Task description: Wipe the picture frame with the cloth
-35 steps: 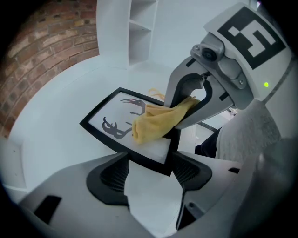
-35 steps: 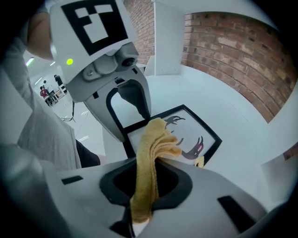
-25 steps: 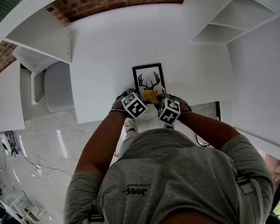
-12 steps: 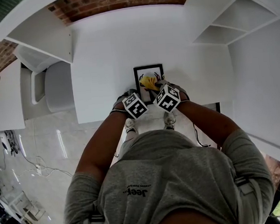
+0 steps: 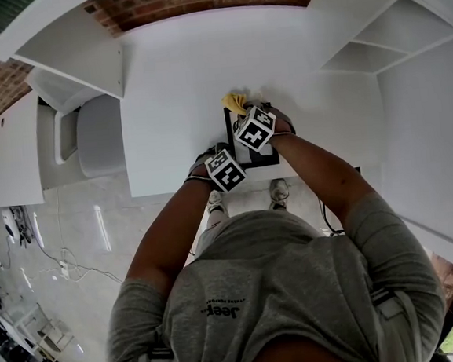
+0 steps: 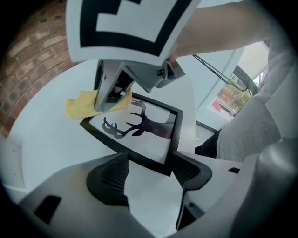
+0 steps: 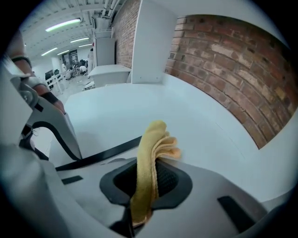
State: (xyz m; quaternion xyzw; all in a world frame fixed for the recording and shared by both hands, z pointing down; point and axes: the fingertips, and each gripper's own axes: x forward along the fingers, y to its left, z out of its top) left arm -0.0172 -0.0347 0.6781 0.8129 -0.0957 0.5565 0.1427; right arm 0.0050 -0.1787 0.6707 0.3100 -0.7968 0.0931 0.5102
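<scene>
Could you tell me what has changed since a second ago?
The right tongs, shut on the yellow cloth, swept across the picture frame from its near half to its far edge. The left tongs stayed clamped on its near corner; the frame kept still.

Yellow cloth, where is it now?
In the head view's middle, the yellow cloth is pinched in the right gripper, at the far edge of the picture frame.
</scene>
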